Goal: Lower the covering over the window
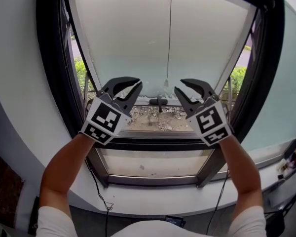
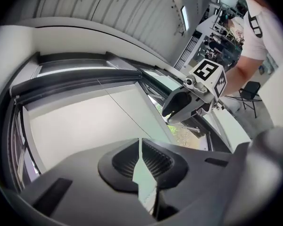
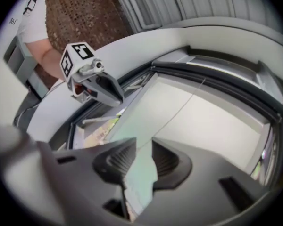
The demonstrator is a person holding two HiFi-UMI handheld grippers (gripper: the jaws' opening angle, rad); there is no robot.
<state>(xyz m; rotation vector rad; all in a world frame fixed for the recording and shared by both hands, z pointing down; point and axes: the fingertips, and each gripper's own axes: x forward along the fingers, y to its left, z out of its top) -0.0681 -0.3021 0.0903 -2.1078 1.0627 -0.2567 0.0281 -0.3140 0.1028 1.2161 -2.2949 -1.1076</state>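
Observation:
A pale roller blind [image 1: 153,33] covers the upper part of the window, and its lower edge hangs just above the window handle [image 1: 159,102]. A thin pull cord [image 1: 169,38] hangs down the middle of it. My left gripper [image 1: 139,84] is raised in front of the blind's lower left part, shut with nothing in it. The right gripper [image 1: 179,85] is held up at the same height to the right of the cord, open and empty. In the left gripper view my jaw tips [image 2: 140,142] meet before the blind [image 2: 85,121]. The right gripper view shows a gap between its jaws [image 3: 142,142].
The dark window frame [image 1: 52,58] curves around the blind. Gravel and green bushes [image 1: 81,70] show under the blind's edge. A white sill [image 1: 153,201] runs below, with a black cable [image 1: 101,194] hanging over it and small items at its far right [image 1: 293,162].

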